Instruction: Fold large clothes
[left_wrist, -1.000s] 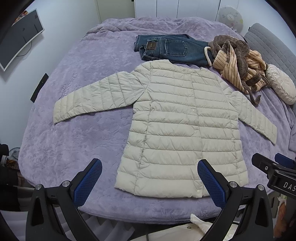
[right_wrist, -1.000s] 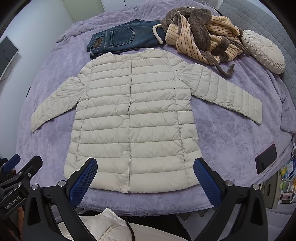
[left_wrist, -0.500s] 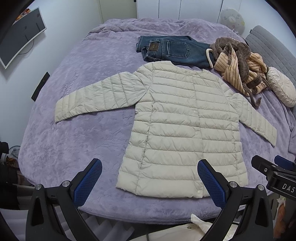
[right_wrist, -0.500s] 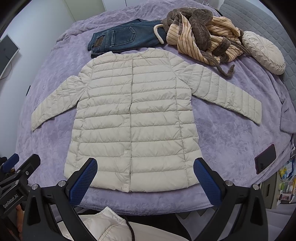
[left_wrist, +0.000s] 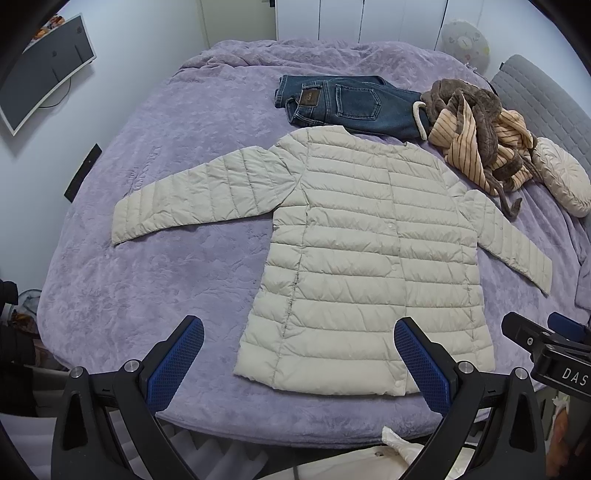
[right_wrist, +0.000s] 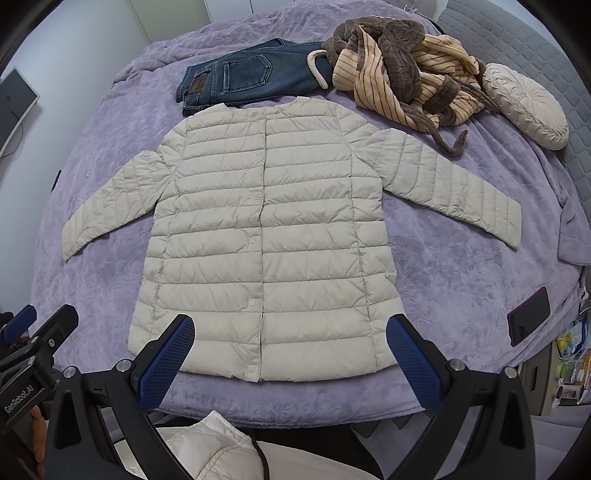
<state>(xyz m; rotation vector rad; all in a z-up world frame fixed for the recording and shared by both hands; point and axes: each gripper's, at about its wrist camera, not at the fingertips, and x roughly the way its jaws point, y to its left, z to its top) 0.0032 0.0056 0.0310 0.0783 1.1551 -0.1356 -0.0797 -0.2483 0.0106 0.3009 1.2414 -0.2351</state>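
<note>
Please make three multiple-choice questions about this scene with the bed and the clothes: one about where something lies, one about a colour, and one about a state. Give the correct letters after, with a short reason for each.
1. Where do the jeans lie relative to the puffer jacket?
A. beyond its collar
B. on its left sleeve
C. under its hem

2. What colour is the bed cover?
A. green
B. purple
C. red

3. In what state is the jacket?
A. folded in half
B. rolled into a bundle
C. spread flat with both sleeves out

Answers:
1. A: the jeans sit past the neckline, beside the striped robe.
2. B: the cover around the jacket is purple in both views.
3. C: both sleeves extend sideways, the front is closed, and the left gripper and right gripper have their fingers apart, holding nothing.
</note>
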